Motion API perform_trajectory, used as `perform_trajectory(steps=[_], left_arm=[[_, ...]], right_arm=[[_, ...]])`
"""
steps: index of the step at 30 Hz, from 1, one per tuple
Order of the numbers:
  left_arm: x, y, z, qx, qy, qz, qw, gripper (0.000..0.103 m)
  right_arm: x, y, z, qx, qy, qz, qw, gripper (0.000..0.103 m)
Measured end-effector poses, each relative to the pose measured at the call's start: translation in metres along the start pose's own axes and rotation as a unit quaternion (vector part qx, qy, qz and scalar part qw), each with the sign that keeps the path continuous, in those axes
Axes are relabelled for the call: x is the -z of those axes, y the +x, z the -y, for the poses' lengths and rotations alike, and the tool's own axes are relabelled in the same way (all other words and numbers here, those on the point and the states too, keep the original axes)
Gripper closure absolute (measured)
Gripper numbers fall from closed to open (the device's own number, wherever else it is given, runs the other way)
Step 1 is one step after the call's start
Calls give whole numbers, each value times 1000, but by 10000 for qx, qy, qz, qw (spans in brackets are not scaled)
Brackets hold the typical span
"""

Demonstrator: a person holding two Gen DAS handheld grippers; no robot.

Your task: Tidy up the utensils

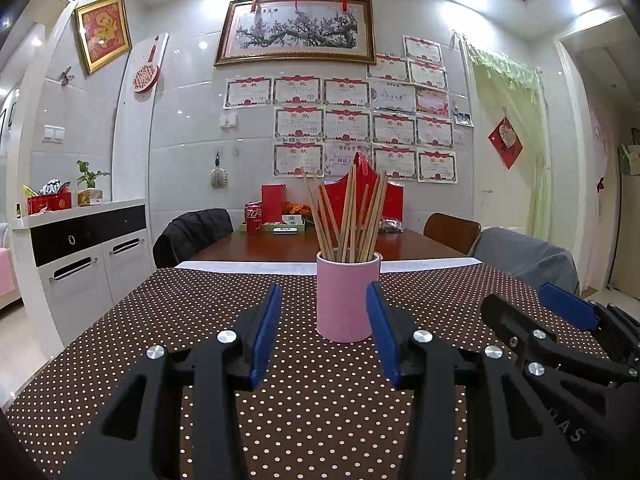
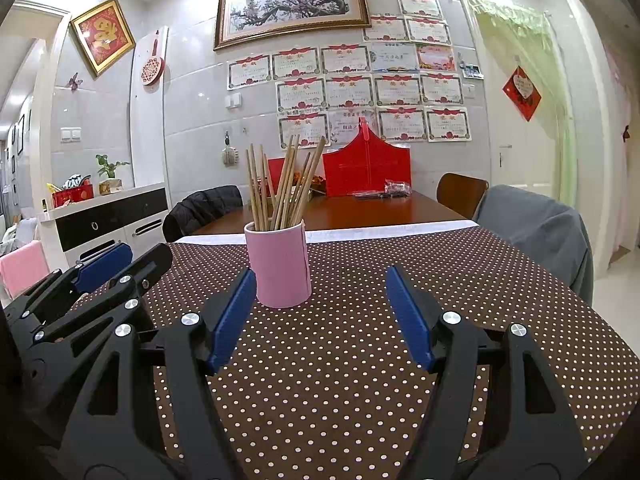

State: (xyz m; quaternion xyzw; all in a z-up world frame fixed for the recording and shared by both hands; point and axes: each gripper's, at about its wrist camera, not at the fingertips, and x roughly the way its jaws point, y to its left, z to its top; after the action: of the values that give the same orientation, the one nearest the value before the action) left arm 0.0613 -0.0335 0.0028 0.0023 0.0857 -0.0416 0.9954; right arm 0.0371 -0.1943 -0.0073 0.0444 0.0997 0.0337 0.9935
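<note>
Chopsticks (image 1: 347,216) stood light, stiff and slippery in a pink cup (image 1: 346,296) mid-table; best pinched near their tops. Left gripper (image 1: 325,332) and right gripper (image 2: 320,316) gaped, empty.

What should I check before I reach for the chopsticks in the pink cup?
1. Pink cup upright on the dotted tablecloth: ok.
2. Chopsticks standing in the cup, tops fanned out: ok.
3. Left tongs open and empty, cup ahead of the tips: ok.
4. Right tongs open and empty: ok.
5. Cup lined up with the right tongs: not ok, it sits toward the left finger.
6. How tightly the chopsticks are packed: cannot tell.
</note>
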Motion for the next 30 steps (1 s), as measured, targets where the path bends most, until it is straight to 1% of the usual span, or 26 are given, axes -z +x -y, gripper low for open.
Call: perform_trajectory(steps=[23,30], left_arm=[[2,4,-5,53,-20,-96,9999,59],[3,5,-7,61,-26,-107,9999,59]], right_arm=[[1,3,2,-1,3,-38,10000,36],[7,5,4,-4,-1,-57,10000,36]])
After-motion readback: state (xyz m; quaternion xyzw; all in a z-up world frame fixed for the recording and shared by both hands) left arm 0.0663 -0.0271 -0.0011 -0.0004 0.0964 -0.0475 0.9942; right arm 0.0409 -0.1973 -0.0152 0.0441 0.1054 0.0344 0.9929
